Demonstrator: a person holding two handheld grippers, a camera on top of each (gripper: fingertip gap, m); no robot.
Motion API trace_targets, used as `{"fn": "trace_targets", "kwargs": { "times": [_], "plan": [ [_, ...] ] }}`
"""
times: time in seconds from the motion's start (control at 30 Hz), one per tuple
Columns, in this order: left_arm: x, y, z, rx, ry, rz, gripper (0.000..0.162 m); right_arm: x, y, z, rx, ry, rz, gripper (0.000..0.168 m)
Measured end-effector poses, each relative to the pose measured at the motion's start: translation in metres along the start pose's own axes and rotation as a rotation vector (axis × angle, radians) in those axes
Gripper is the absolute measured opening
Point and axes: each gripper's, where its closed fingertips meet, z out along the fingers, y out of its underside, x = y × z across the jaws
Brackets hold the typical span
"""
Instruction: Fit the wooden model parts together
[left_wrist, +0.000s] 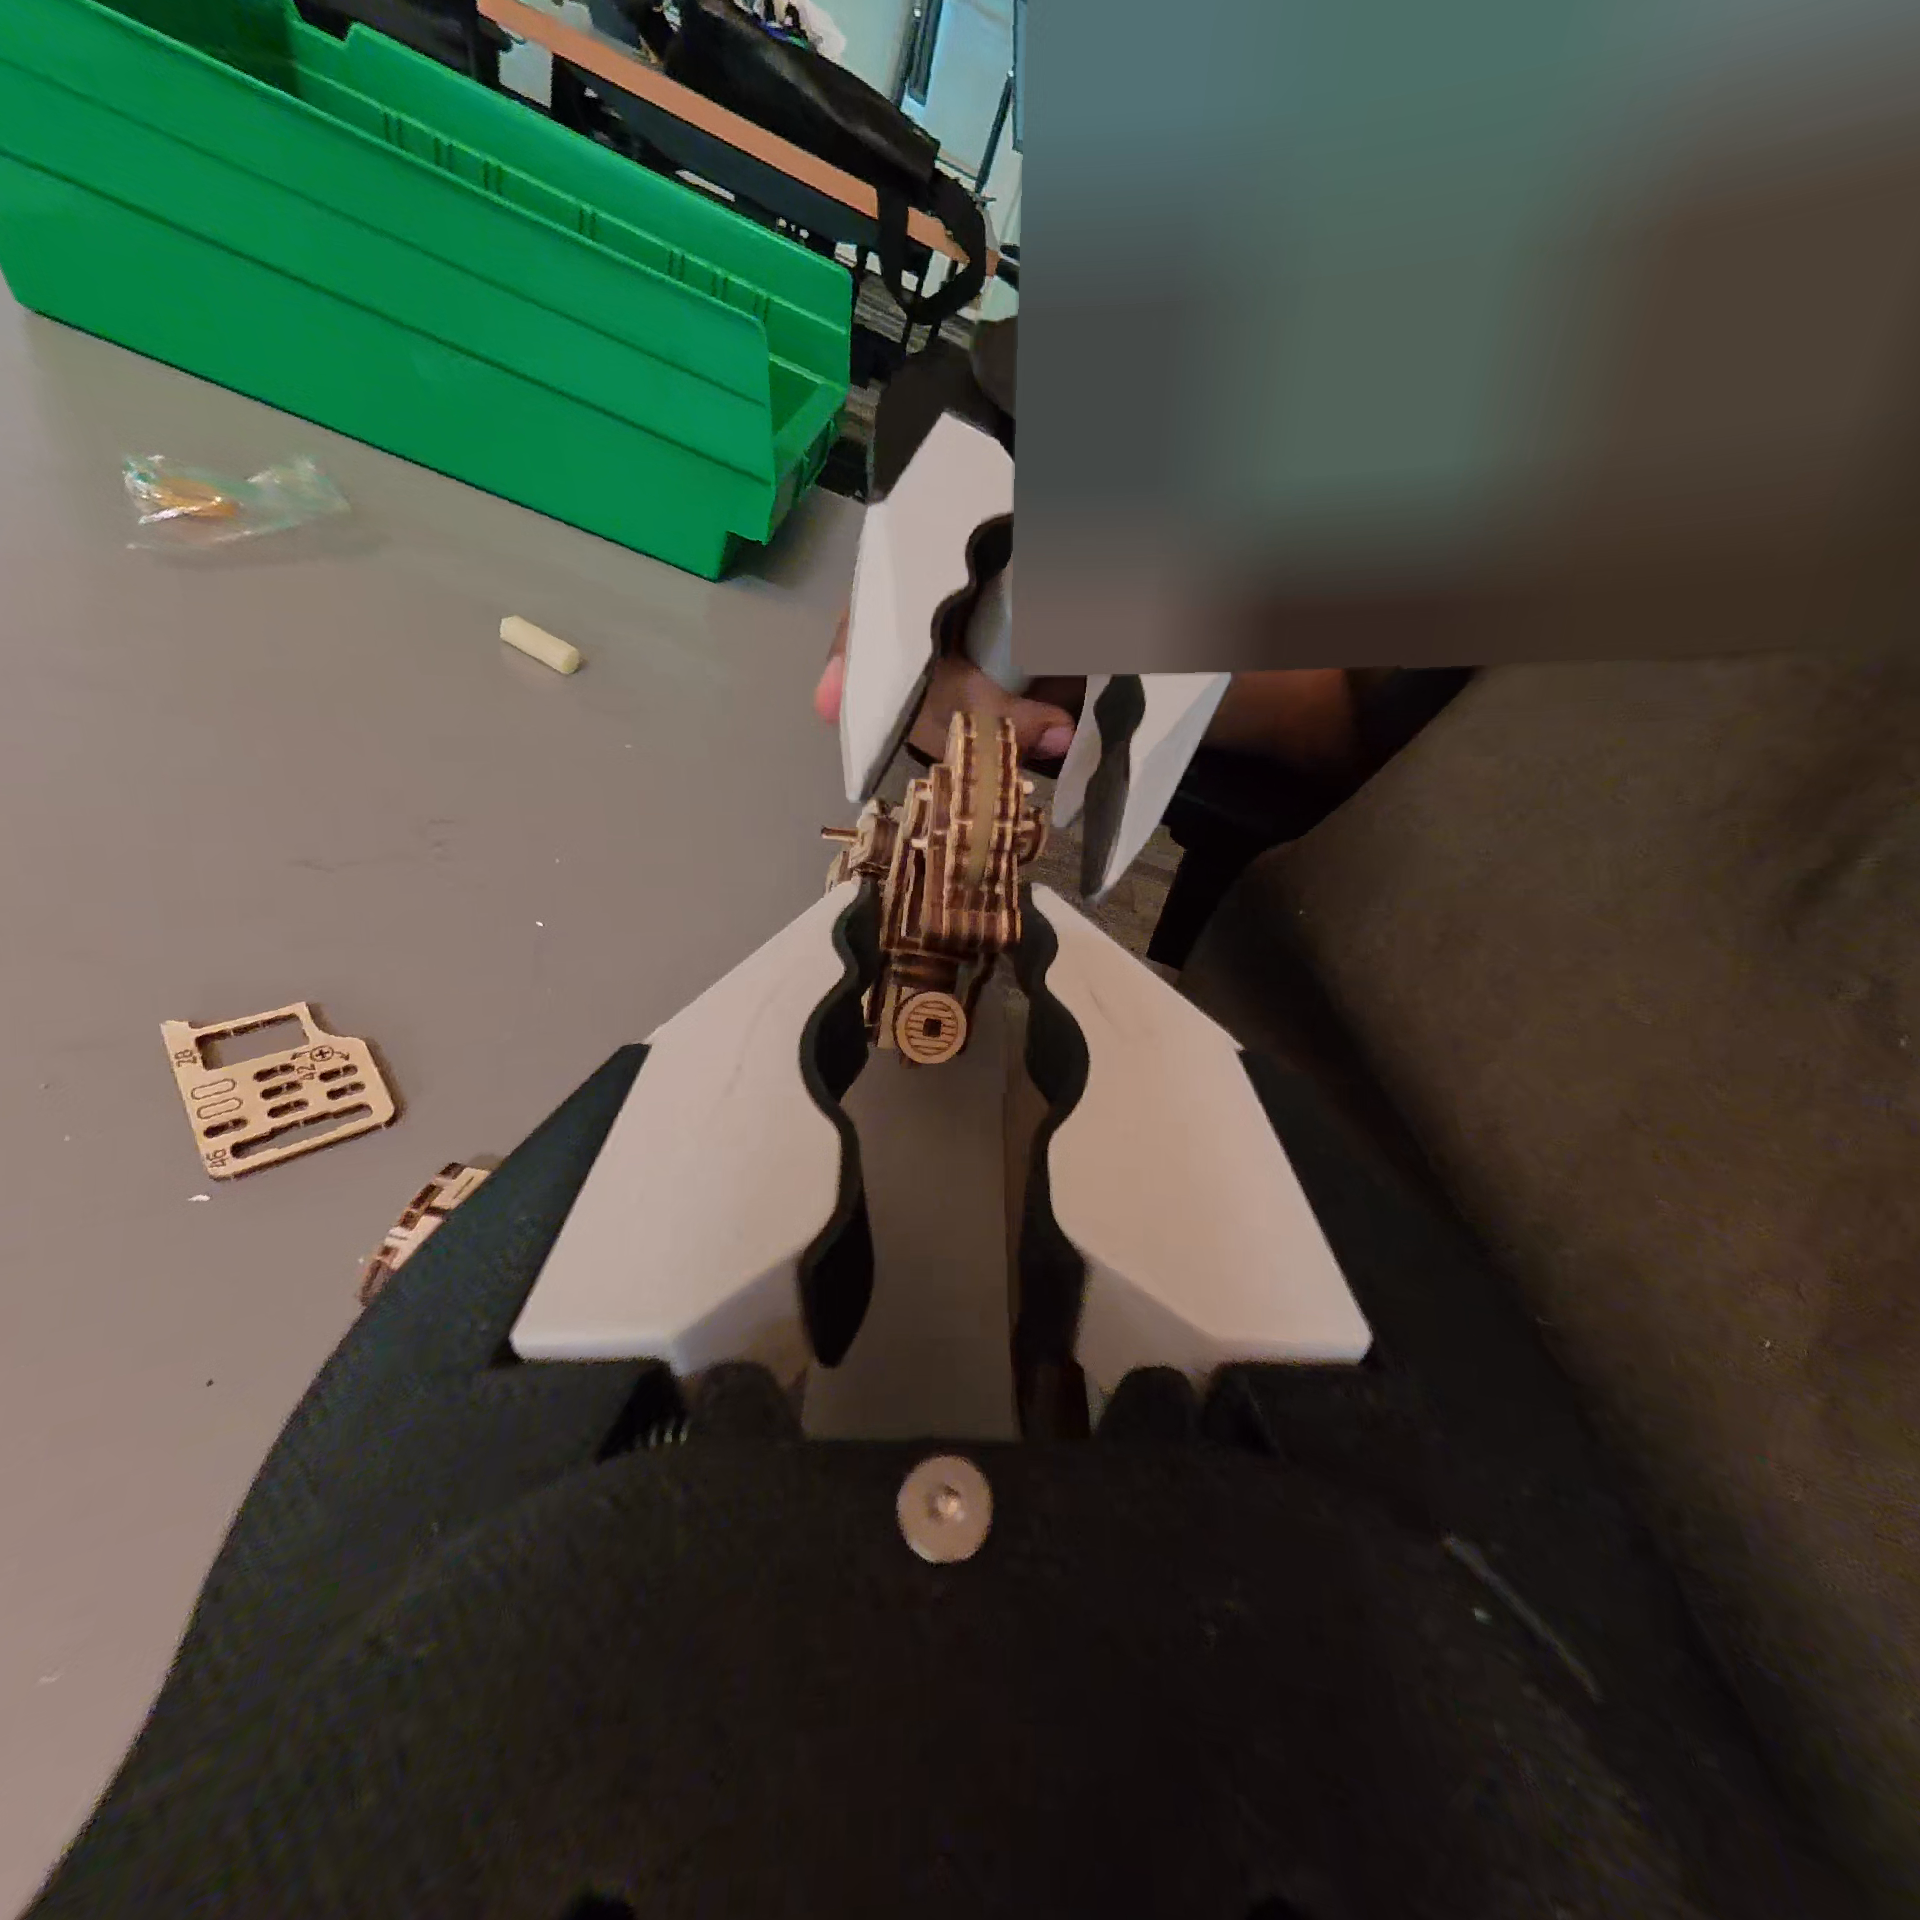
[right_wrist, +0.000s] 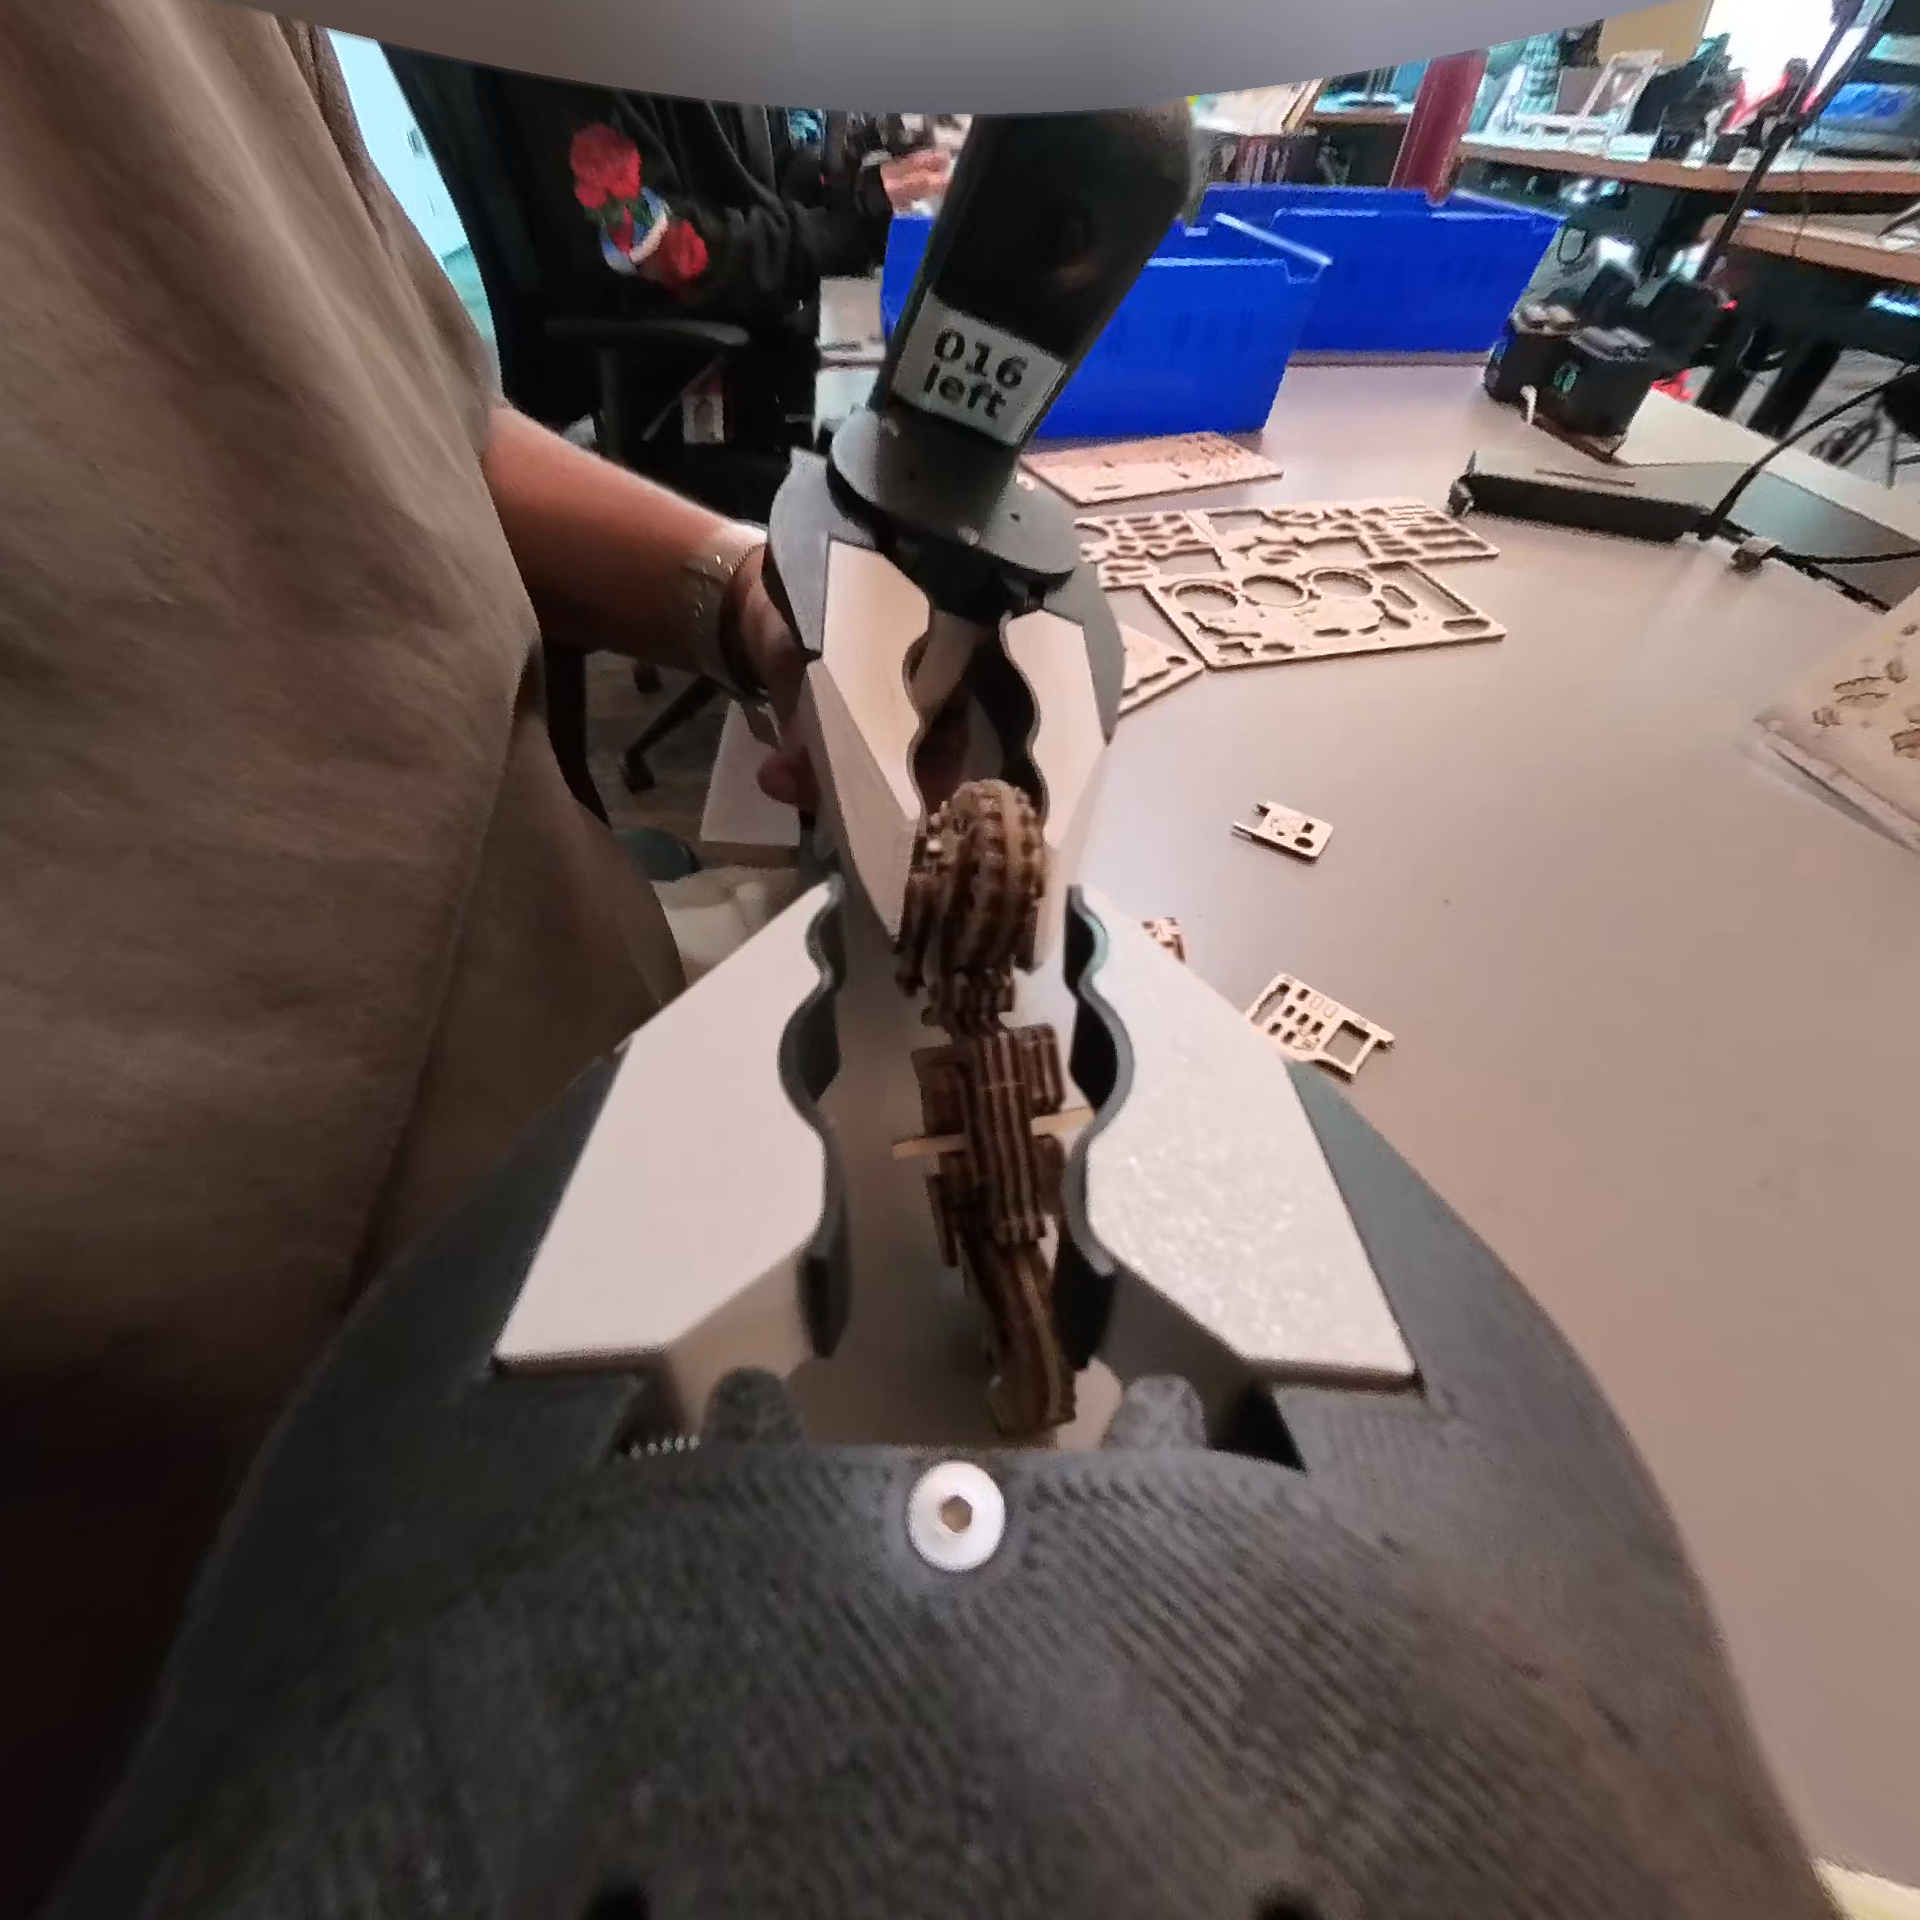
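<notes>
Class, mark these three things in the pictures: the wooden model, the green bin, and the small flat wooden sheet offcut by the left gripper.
wooden model (left_wrist: 951, 883): left wrist view, layered middle.
green bin (left_wrist: 436, 312): left wrist view, long side wall.
wooden sheet offcut (left_wrist: 278, 1089): left wrist view, slotted centre.

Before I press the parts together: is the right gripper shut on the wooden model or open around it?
Open. The right gripper has clear gaps beside the wooden model; the left gripper is the one clamping it.

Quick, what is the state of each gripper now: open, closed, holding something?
Left gripper: closed on the wooden model.
Right gripper: open around the model's other end; a gap shows beside its left finger, so no clear grip.
</notes>
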Motion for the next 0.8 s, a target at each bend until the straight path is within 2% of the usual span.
{"fn": "trace_targets", "kwargs": {
  "times": [0.3, 0.43, 0.53, 0.6, 0.8],
  "plan": [
    [0.007, 0.003, 0.002, -0.023, 0.033, 0.015, 0.022, -0.005, 0.000, -0.003, 0.015, -0.066, 0.057, 0.024],
    [0.008, 0.005, 0.003, -0.031, 0.037, 0.009, 0.023, -0.006, 0.001, -0.002, 0.008, -0.074, 0.049, 0.023],
    [0.008, 0.004, 0.002, -0.026, 0.044, 0.007, 0.036, -0.006, 0.002, -0.003, 0.000, -0.071, 0.037, 0.023],
    [0.005, 0.003, -0.002, -0.021, 0.025, 0.032, 0.039, -0.005, 0.002, -0.005, 0.001, -0.062, 0.027, 0.023],
    [0.006, -0.005, -0.007, 0.025, -0.014, 0.152, 0.025, -0.002, 0.005, -0.006, -0.012, -0.032, 0.001, 0.022]
  ]
}}
